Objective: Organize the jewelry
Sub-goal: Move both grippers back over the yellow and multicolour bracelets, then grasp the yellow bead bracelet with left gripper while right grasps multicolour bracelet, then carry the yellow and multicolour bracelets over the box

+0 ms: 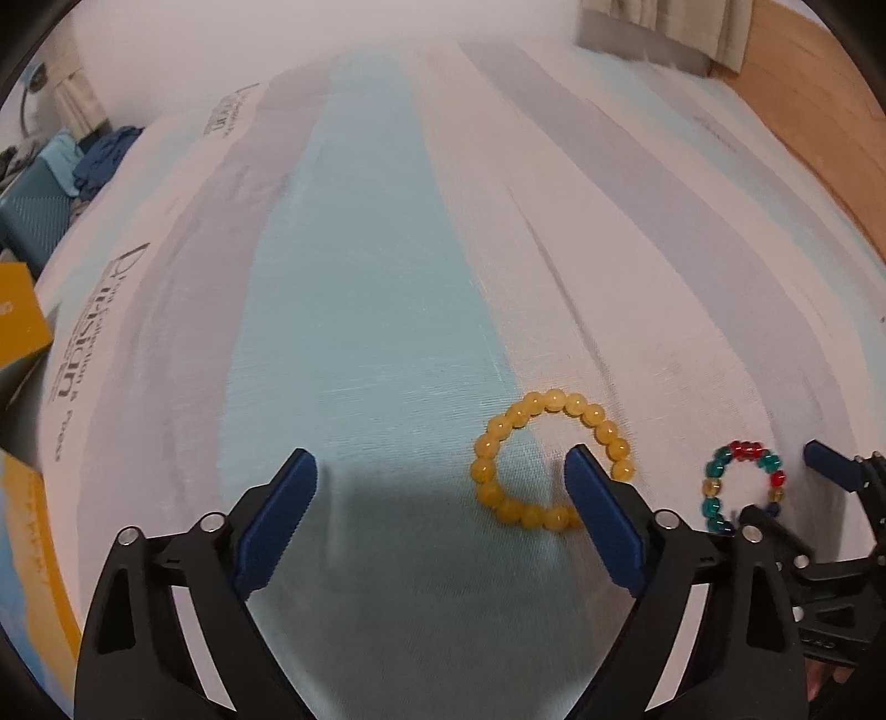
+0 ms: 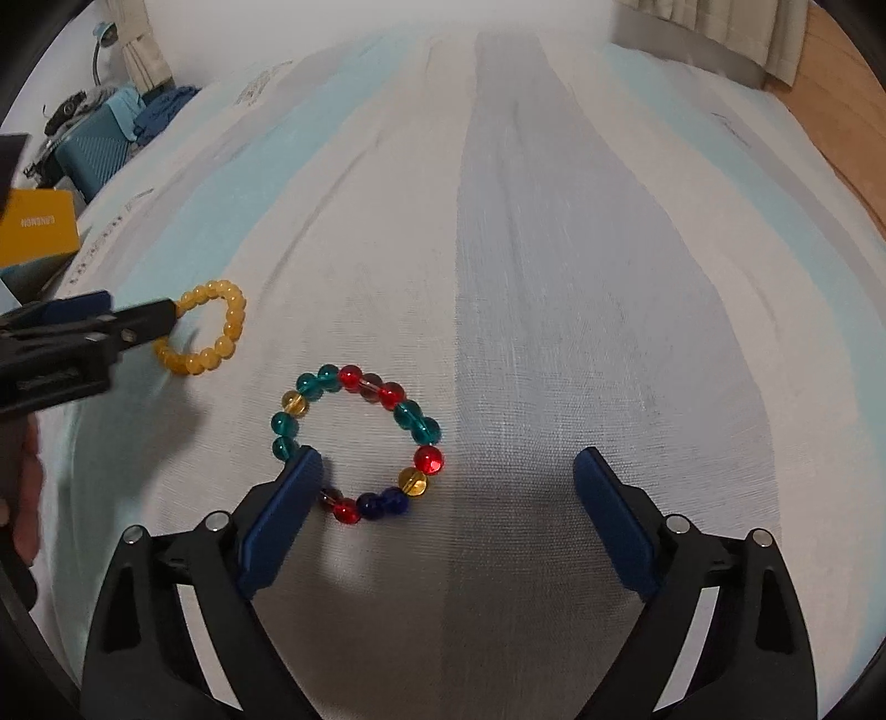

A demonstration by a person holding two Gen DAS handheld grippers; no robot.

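Observation:
A yellow bead bracelet (image 1: 501, 426) lies flat on the striped cloth; it also shows in the right wrist view (image 2: 232, 318). My left gripper (image 1: 443, 471) is open, its right finger (image 1: 601, 515) standing inside the yellow ring. A multicoloured bead bracelet (image 2: 410, 415) of teal, red, yellow and blue beads lies to the right of it, also seen in the left wrist view (image 1: 714, 471). My right gripper (image 2: 448, 471) is open and low over the cloth, its left finger (image 2: 282, 515) resting over that bracelet's near-left edge. Both grippers are empty.
The striped white, blue and grey cloth (image 2: 554, 277) covers a bed-like surface. A yellow box (image 2: 36, 227) and a teal case (image 2: 94, 149) sit off the left edge. Wooden floor (image 2: 841, 99) lies to the right. A curtain (image 1: 681, 27) hangs at the far end.

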